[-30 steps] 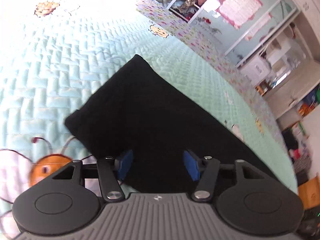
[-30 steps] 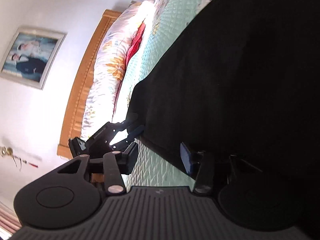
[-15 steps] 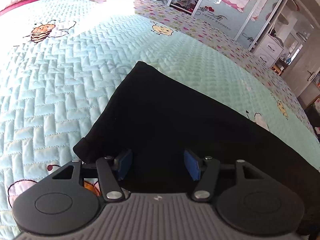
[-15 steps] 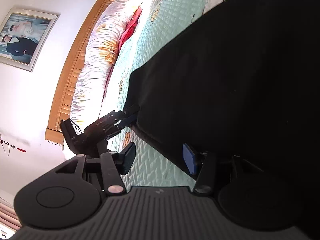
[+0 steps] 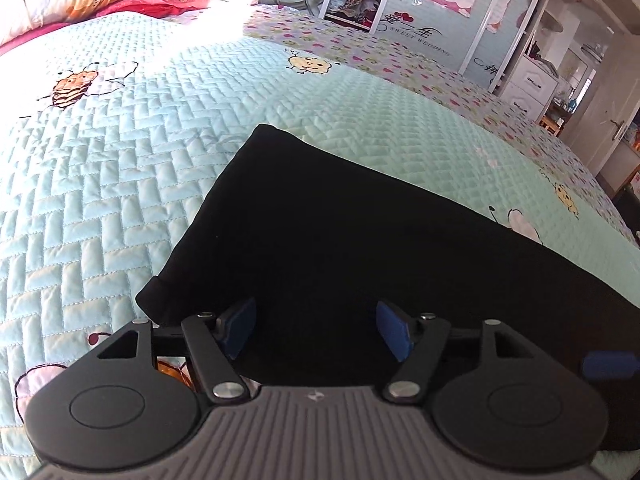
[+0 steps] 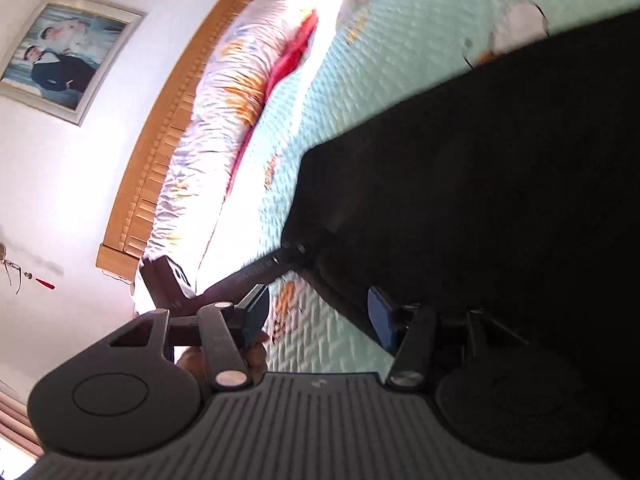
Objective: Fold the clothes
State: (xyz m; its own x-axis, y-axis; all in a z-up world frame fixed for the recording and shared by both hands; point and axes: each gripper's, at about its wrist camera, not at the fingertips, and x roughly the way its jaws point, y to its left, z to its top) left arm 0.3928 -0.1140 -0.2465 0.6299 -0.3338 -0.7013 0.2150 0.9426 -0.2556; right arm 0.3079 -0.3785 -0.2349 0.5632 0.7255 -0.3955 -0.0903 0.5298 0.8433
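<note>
The black garment (image 5: pixel 380 248) lay flat on the mint quilted bedspread (image 5: pixel 120 184), its long axis running away to the right. The left gripper (image 5: pixel 316 330) hovered over its near end, jaws opening and holding nothing. The right gripper (image 6: pixel 318 318) straddled the garment's edge, jaws also opening and empty. Beyond lay floral pillows (image 6: pixel 224 120) against a wooden headboard (image 6: pixel 160 128), and a wardrobe (image 5: pixel 432 4).
</note>
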